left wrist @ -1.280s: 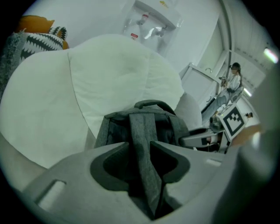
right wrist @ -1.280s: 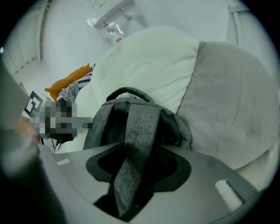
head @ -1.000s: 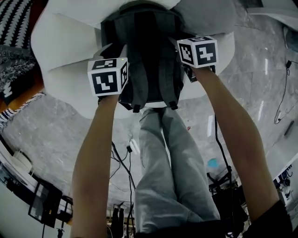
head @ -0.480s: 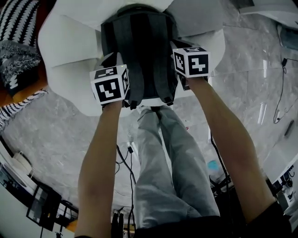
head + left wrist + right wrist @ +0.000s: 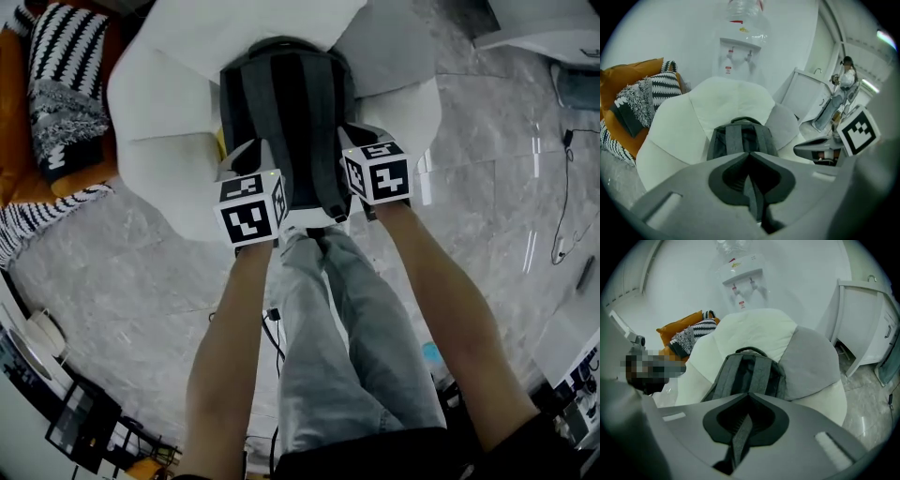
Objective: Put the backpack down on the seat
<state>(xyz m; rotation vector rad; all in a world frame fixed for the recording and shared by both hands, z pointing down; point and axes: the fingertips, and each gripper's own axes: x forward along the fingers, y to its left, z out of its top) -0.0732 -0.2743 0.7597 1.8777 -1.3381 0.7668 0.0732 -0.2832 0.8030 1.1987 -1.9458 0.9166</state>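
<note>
The backpack (image 5: 286, 112) stands on end against the backrest (image 5: 234, 28), straps towards you, its long axis running straight away from your grippers. Your left gripper (image 5: 749, 155) is clamped on the left strap (image 5: 752, 194). Your right gripper (image 5: 749, 394) has just closed its jaws on the right strap (image 5: 739, 437). Both hands sit level at the bag's lower end, neither nearer. The marker cubes hide the base, so you cannot confirm it rests on the seat (image 5: 302, 213).

The left arm (image 5: 225, 356) and right arm (image 5: 450, 309) stretch toward the frame's upper middle. The left tool (image 5: 750, 154) and the right tool (image 5: 749, 394), its jaws just closed, each pinch a strap (image 5: 739, 437).
</note>
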